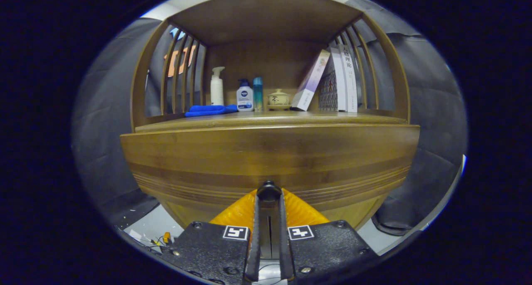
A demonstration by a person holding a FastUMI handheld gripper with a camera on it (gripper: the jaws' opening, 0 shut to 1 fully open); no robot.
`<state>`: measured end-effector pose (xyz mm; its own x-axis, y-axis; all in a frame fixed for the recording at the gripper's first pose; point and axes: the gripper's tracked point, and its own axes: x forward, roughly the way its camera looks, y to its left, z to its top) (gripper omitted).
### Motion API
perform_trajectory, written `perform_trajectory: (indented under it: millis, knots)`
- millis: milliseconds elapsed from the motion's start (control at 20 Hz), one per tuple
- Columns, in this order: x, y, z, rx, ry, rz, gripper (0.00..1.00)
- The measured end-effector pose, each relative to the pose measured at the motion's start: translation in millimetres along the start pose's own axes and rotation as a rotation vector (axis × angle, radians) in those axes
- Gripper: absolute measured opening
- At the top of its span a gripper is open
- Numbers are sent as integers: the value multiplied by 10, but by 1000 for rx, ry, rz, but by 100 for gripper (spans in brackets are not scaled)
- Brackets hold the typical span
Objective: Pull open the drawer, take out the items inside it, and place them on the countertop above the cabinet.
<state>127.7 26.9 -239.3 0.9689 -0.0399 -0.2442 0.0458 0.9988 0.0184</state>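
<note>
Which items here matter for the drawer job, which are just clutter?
Job: drawer front, its dark knob pinched between the orange fingers, countertop above.
Clutter: blue cloth, pump bottle, lotion bottle, blue can, lidded cup, books.

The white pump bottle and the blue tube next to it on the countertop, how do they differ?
The white pump bottle is taller and carries a pump spout; the blue tube is shorter, slimmer and capped flat. The pump bottle stands behind the blue cloth, the tube nearer the lidded cup. Both stand upright, far beyond the claw, which grips the drawer knob.
</note>
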Motion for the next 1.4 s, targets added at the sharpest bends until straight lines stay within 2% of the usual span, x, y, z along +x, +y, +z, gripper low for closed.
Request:
perform_trajectory:
  millis: [600,1100,1400]
  knots:
    - [-548,-2,-145,29,0,31,22]
    - [-576,-14,-172,-4,-22,19,22]
    - [-516,-46,-146,-39,-40,-16,32]
